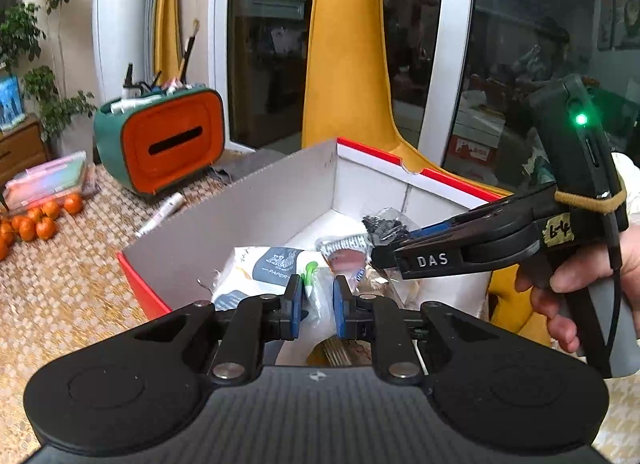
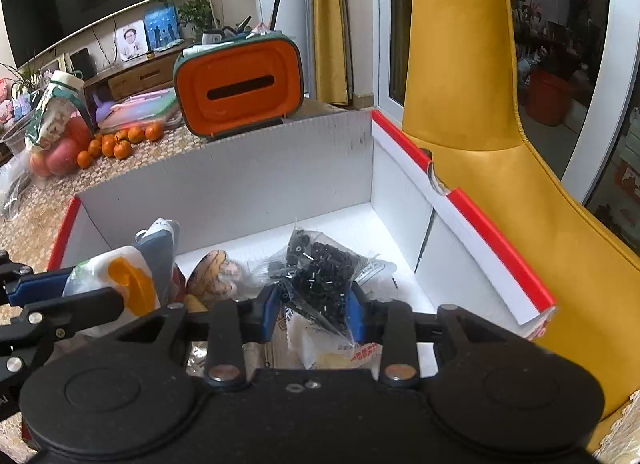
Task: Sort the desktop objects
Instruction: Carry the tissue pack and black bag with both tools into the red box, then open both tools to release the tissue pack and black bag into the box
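Two grippers being held over box (image 2: 224,180), both angled down for deposit. Right gripper (image 2: 314,300): bag of black bits (image 2: 320,272) being pinched. Left gripper (image 1: 316,300): clear packet (image 1: 316,296) being clamped narrowly. Sorted goods already being kept inside.

"DAS" stands on the right tongs (image 1: 384,252); "PAPER" on a tissue pack (image 1: 264,268).

The bag of small parts (image 2: 320,276) lies in the box (image 2: 224,184), the organiser (image 2: 240,88) behind it, tangerines (image 2: 120,144) to its left.
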{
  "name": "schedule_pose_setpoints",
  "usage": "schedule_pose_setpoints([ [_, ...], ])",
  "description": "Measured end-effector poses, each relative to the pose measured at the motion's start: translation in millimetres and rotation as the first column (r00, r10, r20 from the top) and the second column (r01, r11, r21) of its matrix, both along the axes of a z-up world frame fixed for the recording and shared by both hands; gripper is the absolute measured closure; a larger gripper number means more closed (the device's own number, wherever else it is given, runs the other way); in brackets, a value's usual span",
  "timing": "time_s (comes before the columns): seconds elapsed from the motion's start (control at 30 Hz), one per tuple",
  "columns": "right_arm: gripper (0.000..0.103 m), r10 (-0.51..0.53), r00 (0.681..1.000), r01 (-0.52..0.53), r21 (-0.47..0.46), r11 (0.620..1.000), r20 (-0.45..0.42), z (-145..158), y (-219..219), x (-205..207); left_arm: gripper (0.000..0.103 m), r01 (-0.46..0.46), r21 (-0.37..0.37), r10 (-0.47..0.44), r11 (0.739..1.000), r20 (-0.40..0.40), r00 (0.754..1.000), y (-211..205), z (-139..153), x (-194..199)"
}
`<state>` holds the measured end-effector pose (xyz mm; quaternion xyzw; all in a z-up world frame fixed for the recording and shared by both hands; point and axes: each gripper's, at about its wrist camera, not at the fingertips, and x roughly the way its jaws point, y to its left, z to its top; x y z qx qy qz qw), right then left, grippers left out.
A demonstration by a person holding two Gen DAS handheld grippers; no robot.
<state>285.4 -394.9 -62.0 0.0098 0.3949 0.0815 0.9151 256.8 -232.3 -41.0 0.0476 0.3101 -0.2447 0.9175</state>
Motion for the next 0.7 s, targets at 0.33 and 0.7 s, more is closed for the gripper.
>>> schedule_pose_setpoints([
  [0.33, 0.065, 0.014, 1.0, -0.014, -0.016, 1.0, -0.024, -3.4, 0.7, -1.2, 0.083, 0.017, -0.045, -0.019, 0.999, -0.053, 0.998, 4.6, -0.6, 0.6],
  [0.7, 0.048, 0.027, 1.0, -0.027, 0.001, 1.0, -0.015, 8.7, -1.1, -11.8, 0.03, 0.028, -0.048, -0.031, 0.998, -0.051, 0.998, 6.7, 5.6, -15.1],
])
